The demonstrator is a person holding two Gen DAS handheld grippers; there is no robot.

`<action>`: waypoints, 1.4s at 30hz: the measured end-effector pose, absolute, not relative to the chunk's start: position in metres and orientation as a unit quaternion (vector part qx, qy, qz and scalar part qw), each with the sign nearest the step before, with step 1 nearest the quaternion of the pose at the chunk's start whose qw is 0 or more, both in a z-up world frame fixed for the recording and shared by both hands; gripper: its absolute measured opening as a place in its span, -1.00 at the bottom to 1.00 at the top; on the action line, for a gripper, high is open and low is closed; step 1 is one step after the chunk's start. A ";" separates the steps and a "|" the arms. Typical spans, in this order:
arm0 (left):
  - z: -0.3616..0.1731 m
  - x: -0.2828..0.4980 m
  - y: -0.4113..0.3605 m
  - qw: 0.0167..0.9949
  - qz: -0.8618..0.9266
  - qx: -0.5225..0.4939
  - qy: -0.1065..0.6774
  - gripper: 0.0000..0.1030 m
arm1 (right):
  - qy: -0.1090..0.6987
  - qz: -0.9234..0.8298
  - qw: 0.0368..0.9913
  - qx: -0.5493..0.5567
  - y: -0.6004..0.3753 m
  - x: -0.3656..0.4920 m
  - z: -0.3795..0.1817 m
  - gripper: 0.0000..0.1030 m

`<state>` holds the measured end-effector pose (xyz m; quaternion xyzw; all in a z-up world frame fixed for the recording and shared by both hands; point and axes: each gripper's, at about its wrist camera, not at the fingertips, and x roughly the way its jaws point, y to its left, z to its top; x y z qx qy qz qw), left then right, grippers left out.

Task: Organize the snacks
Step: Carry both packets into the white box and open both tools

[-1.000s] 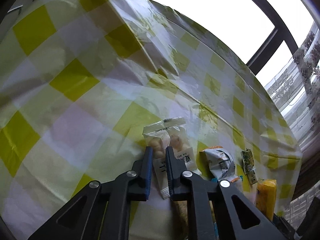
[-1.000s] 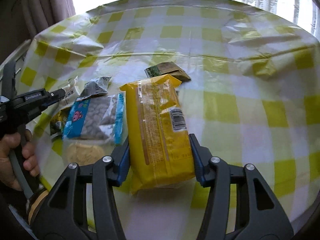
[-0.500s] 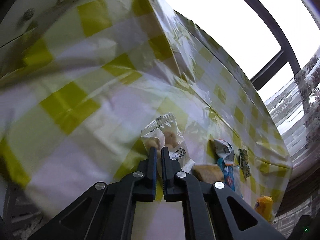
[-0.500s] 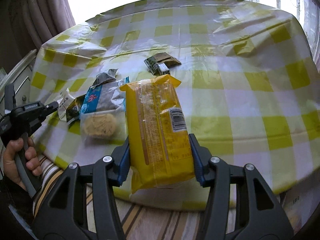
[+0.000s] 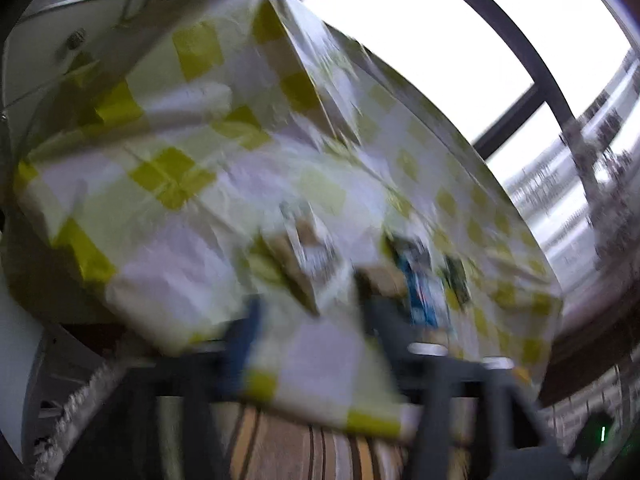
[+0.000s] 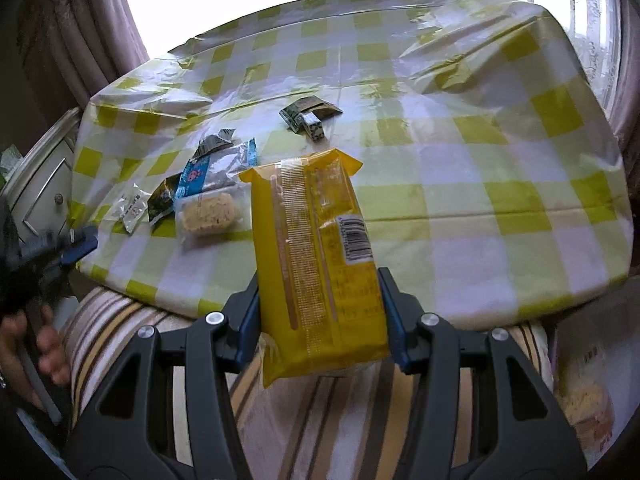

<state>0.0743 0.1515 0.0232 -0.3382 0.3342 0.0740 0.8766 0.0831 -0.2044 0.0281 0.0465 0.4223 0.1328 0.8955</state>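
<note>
The table (image 6: pixel 500 168), under a yellow checked cloth, is carrying the snacks near its left front edge. The right gripper (image 6: pixel 320 316) is clamping a yellow packet (image 6: pixel 316 264), holding it lifted over the front edge. A blue packet (image 6: pixel 212 170), a clear noodle pack (image 6: pixel 208 214) and a small white sachet (image 6: pixel 132 208) are lying together there. The left gripper (image 5: pixel 312 316), badly blurred, is opening its jaws, seemingly around nothing, just off that corner.

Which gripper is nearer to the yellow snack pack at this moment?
Right. The right gripper clamps the yellow snack pack between its fingers; the left gripper, jaws opening, sits apart at the table's left edge.
</note>
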 end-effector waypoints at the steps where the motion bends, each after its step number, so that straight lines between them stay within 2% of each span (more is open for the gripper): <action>1: 0.022 0.080 0.153 0.872 0.087 -0.341 0.341 0.37 | 0.422 0.131 0.896 0.046 -0.206 0.079 0.028 0.08; 6: 0.007 0.132 0.151 0.843 0.097 -0.348 0.399 0.34 | 0.422 0.122 0.897 0.057 -0.220 0.058 0.031 0.09; 10: 0.011 0.169 0.141 0.843 0.122 -0.307 0.424 0.34 | 0.417 0.119 0.899 0.064 -0.234 0.043 0.036 0.09; 14: 0.012 0.205 0.118 0.849 0.156 -0.192 0.466 0.32 | 0.414 0.118 0.900 0.072 -0.246 0.029 0.040 0.09; 16: 0.008 0.213 0.103 0.855 0.174 -0.104 0.478 0.12 | 0.411 0.114 0.902 0.072 -0.252 0.023 0.043 0.09; 20: 0.008 0.192 0.107 0.857 0.168 -0.109 0.474 -0.06 | 0.408 0.098 0.904 0.087 -0.273 0.010 0.047 0.09; 28: 0.017 0.137 0.105 0.870 0.161 -0.161 0.438 -0.10 | 0.414 0.049 0.897 0.147 -0.343 -0.014 0.038 0.09; 34: 0.059 0.087 0.020 0.915 0.085 -0.115 0.376 -0.10 | 0.409 0.018 0.893 0.187 -0.387 -0.027 0.032 0.09; 42: 0.078 0.062 -0.140 0.905 -0.151 -0.081 0.389 -0.10 | 0.414 -0.032 0.880 0.231 -0.440 -0.045 0.013 0.09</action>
